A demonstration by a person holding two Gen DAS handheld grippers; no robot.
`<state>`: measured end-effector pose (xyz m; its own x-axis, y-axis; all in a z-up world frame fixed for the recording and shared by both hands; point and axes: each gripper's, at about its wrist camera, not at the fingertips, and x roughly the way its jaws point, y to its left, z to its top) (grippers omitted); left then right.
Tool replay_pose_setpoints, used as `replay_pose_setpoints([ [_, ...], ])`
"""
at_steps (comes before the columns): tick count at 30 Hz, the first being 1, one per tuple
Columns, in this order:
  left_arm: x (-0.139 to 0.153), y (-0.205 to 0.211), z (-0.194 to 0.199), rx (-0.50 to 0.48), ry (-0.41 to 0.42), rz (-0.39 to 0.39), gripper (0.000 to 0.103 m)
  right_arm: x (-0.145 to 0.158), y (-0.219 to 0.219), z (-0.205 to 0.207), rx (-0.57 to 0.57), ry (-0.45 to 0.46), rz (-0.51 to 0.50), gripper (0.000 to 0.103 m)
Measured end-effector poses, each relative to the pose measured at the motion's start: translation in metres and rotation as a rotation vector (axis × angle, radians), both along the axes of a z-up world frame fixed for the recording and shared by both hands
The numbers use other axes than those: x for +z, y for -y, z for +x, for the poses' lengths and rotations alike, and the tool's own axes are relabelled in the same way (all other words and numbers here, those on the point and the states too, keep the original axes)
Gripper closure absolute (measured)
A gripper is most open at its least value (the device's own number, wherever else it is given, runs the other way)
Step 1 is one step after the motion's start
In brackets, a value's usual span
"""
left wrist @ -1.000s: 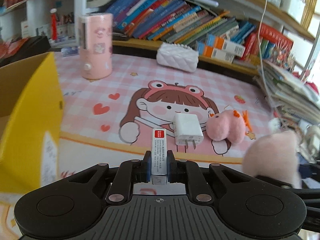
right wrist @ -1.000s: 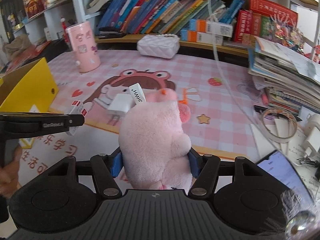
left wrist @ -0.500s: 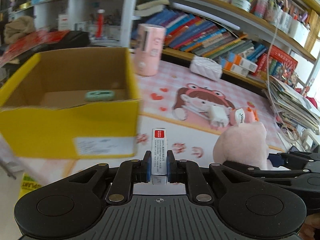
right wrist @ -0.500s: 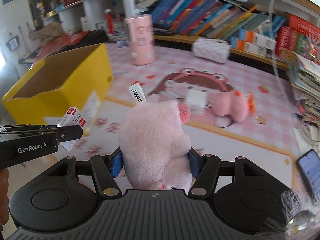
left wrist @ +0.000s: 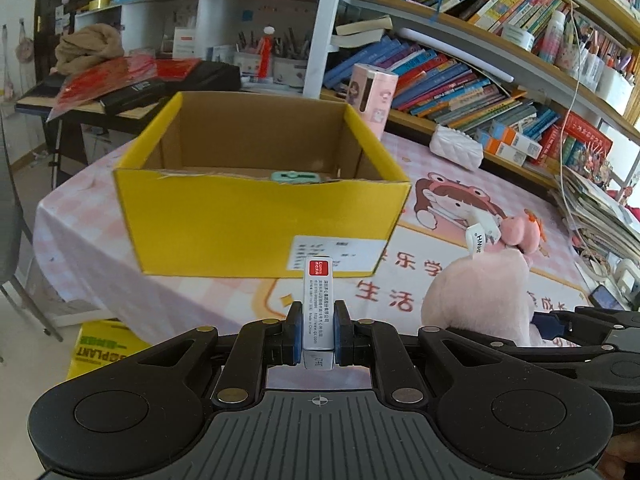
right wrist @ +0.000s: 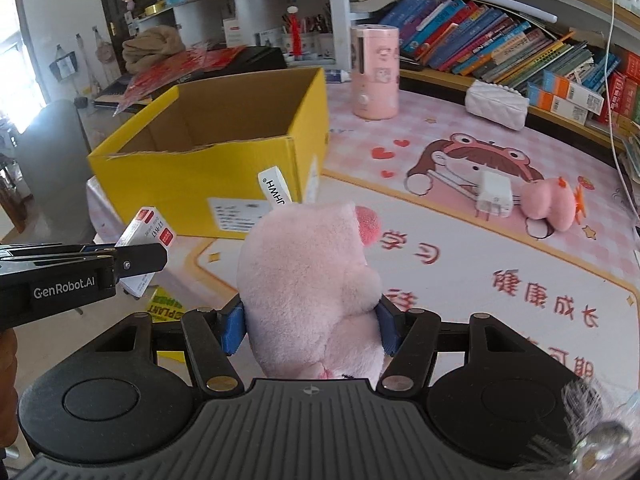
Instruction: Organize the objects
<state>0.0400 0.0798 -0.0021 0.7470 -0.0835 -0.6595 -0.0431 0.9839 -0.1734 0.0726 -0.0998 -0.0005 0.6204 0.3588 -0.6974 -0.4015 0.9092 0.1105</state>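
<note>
My left gripper (left wrist: pixel 317 338) is shut on a small white box with a red label (left wrist: pixel 318 300), held upright in front of the yellow cardboard box (left wrist: pixel 256 216). A mint-green item (left wrist: pixel 295 177) lies inside that open box. My right gripper (right wrist: pixel 310 330) is shut on a pink plush pig (right wrist: pixel 308 280) with a white tag. In the right wrist view the left gripper (right wrist: pixel 132 260) shows at the left with the small white box (right wrist: pixel 146 248), before the yellow box (right wrist: pixel 240 172). On the mat lie a white charger (right wrist: pixel 494 198) and a small pink plush (right wrist: pixel 550 208).
A pink cylinder (right wrist: pixel 375 72) and a white quilted pouch (right wrist: pixel 498 104) stand at the back of the pink cartoon mat (right wrist: pixel 480 264). Bookshelves line the rear, and stacked papers (left wrist: pixel 592 216) sit at the right. A yellow bag (left wrist: pixel 104 348) lies on the floor below the table edge.
Both grippers have swung left with their loads. The yellow box, at the left edge a second ago, now stands straight ahead, and the charger and small plush have slid to the right.
</note>
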Motion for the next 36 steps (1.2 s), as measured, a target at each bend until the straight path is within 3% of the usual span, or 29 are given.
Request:
replay_pose_setpoints([
  [18,0.002,-0.036,-0.040,0.023,0.029,-0.010,0.090,0.002,-0.041,-0.038,0.031,0.010,0.002,0.043],
  [36,0.012,-0.063,-0.049,0.015,0.085,0.014,0.090,0.004,-0.071,-0.047,0.050,0.040,0.000,0.043],
])
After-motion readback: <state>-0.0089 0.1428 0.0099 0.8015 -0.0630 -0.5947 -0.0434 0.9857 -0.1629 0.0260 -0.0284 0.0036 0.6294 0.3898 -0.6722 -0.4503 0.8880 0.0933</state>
